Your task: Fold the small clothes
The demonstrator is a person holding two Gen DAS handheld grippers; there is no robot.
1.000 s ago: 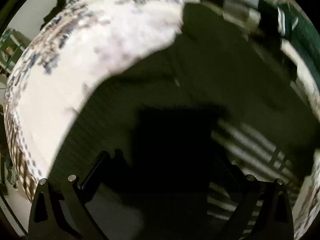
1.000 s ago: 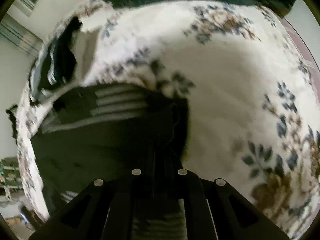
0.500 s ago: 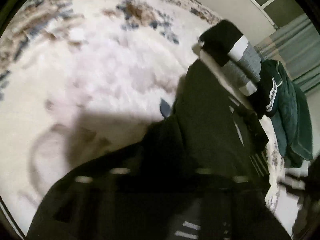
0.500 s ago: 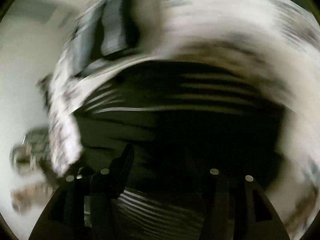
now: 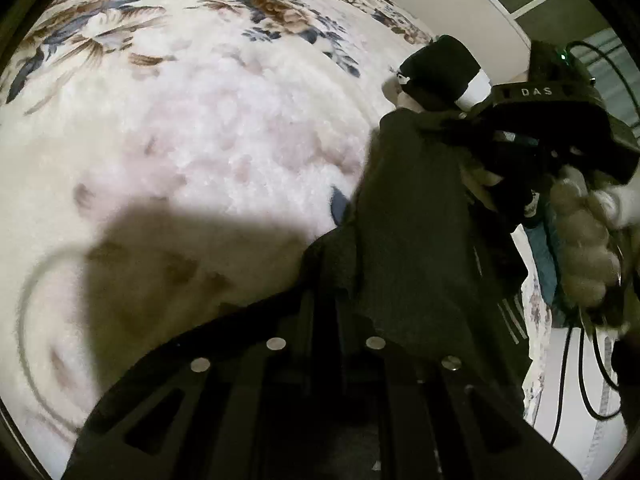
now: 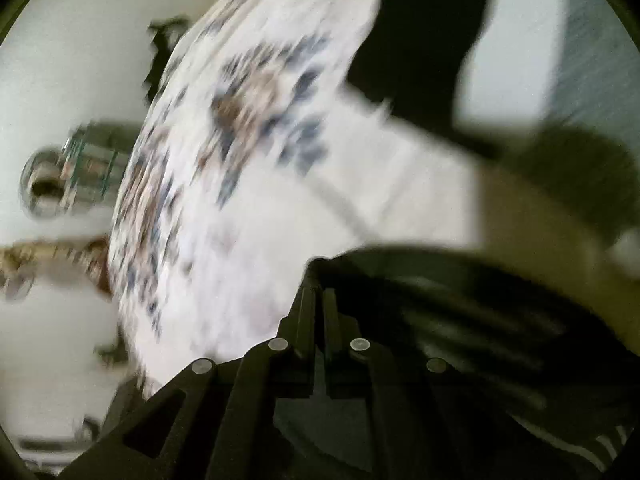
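Observation:
A dark garment with white stripes (image 5: 412,232) hangs lifted above the white floral blanket (image 5: 192,128). My left gripper (image 5: 326,292) is shut on one edge of it. The other gripper, marked DAS (image 5: 536,96), shows at the right of the left wrist view, held by a gloved hand (image 5: 584,248), and pinches the garment's far corner. In the blurred right wrist view my right gripper (image 6: 318,280) is shut on the same dark garment (image 6: 460,312), which trails off to the right.
Folded dark and grey clothes (image 5: 440,68) lie at the blanket's far edge. Cables (image 5: 592,380) hang at the right. In the right wrist view, a cluttered shelf (image 6: 76,176) stands beyond the bed's left side, and a dark item (image 6: 424,32) lies at the top.
Both grippers, open over the flat garment a second ago, have shut on it and lifted it off the blanket. The right wrist view has swung sharply and is blurred.

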